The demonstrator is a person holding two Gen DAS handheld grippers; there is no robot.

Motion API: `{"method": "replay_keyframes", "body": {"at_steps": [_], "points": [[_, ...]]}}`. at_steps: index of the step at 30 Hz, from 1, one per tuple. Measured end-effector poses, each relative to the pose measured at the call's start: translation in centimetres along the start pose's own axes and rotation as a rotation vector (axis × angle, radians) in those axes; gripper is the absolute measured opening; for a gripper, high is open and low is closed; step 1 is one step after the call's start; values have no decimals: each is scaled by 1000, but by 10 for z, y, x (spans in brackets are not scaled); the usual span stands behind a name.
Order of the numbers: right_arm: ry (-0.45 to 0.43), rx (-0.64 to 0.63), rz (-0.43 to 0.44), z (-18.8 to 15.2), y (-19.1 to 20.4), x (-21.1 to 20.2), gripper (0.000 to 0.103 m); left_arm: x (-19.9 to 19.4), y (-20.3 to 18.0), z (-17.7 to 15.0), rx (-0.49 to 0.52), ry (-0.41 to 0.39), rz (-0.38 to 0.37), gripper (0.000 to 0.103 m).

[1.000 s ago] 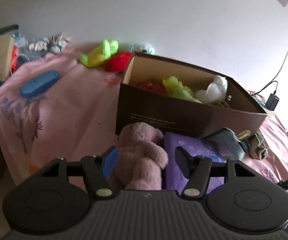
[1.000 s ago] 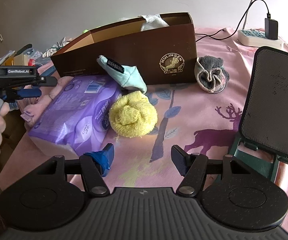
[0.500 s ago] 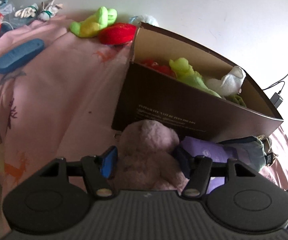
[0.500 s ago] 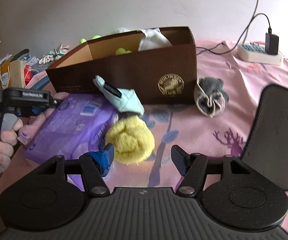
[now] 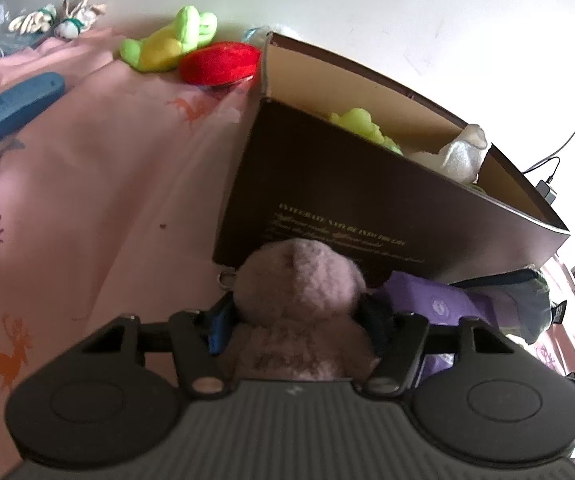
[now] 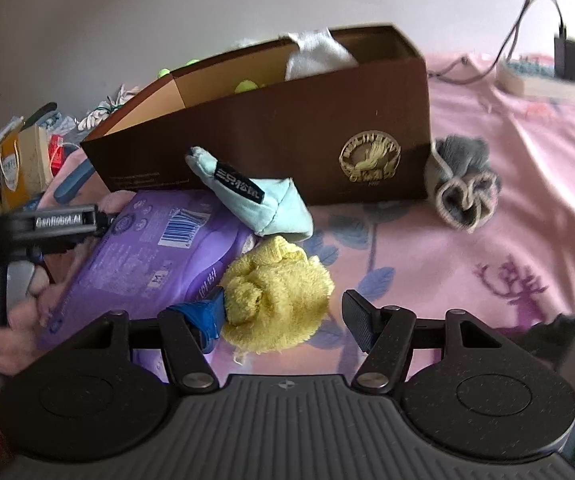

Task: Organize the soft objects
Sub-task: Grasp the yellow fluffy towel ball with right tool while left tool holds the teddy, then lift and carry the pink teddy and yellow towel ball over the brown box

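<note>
A pink plush toy (image 5: 299, 280) lies on the pink sheet against the brown cardboard box (image 5: 327, 200). My left gripper (image 5: 297, 324) is open and straddles it, with the plush filling the gap and touching both pads. In the right wrist view a yellow rolled towel (image 6: 279, 300) sits between the open fingers of my right gripper (image 6: 283, 316). It lies against the left pad and clear of the right one. A green toy (image 5: 361, 124) and a white toy (image 5: 459, 152) are inside the box.
A purple tissue pack (image 6: 159, 256) lies in front of the box with a light blue pouch (image 6: 263, 204) on it. A grey sock bundle (image 6: 463, 192) sits at the box corner. A green plush (image 5: 171, 40), a red plush (image 5: 219, 64) and a blue case (image 5: 11, 108) lie beyond. A power strip (image 6: 543, 76) is far right.
My left gripper came forward and down over the pink plush, which now fills its gap. My right gripper closed in on the yellow towel, now between its fingers.
</note>
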State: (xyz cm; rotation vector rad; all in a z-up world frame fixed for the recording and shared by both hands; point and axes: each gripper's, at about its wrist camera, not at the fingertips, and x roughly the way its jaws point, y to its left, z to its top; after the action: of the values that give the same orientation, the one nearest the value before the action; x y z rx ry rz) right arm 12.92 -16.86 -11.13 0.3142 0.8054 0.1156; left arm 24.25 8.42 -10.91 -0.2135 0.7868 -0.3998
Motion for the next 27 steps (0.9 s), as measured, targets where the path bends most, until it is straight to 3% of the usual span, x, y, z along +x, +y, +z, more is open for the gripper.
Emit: {"method": "replay_keyframes", "body": {"at_steps": [6, 14, 27], "points": [[14, 74, 58, 1, -8, 7, 45, -10, -10, -11, 38, -46, 48, 60], [-7, 52, 79, -4, -8, -6, 25, -41, -15, -28, 60, -92, 117, 57], [-114, 1, 42, -15, -14, -52, 22, -104, -25, -54, -20, -181, 158, 55]]}}
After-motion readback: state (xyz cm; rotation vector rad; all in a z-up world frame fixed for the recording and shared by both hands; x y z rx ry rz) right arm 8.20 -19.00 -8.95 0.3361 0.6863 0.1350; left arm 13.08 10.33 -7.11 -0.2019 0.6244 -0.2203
